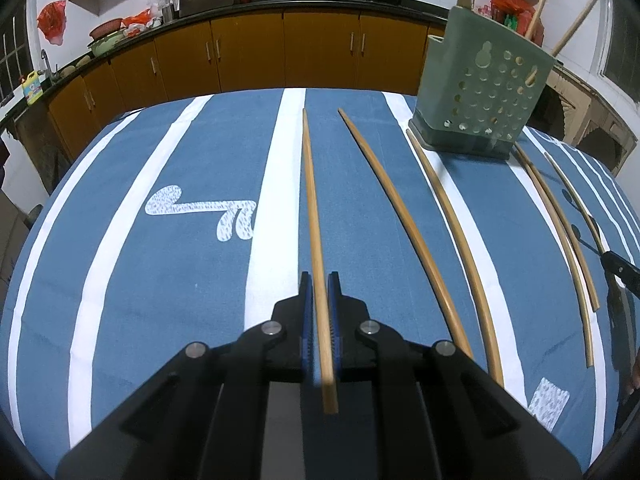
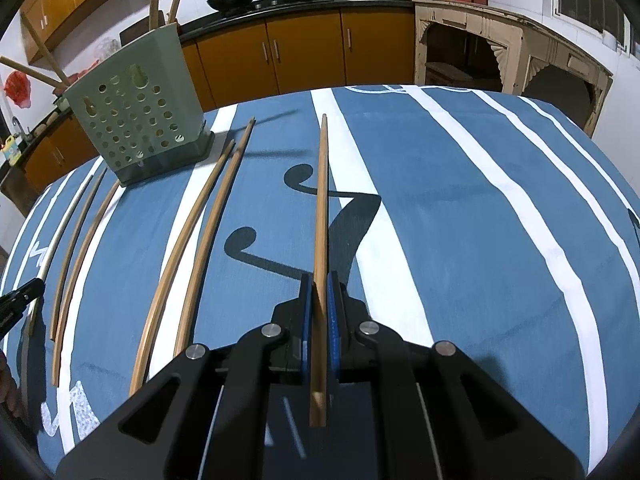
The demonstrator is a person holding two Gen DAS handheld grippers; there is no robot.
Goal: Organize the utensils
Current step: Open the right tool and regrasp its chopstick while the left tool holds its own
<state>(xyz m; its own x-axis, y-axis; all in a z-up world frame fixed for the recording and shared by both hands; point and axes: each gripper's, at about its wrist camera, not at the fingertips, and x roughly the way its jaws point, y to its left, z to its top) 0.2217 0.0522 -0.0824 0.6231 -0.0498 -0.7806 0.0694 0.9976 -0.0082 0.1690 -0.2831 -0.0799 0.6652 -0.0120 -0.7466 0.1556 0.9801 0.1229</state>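
Chopsticks in both grippers: L gripper (image 1: 320, 280) clamped on one stick (image 1: 314, 220), R gripper (image 2: 319, 280) clamped on another (image 2: 321, 200), each stick running straight ahead along the fingers, tip away from me. Holder (image 1: 480, 92) sits ahead-right of L, ahead-left of R, so between the two; can't say which hand is nearer. Judging: sticks must go upright, tip down, to drop in. L view shows loose sticks (image 1: 452, 216) on cloth (image 1: 160, 160) up to the holder's base; R view shows open cloth to the right.
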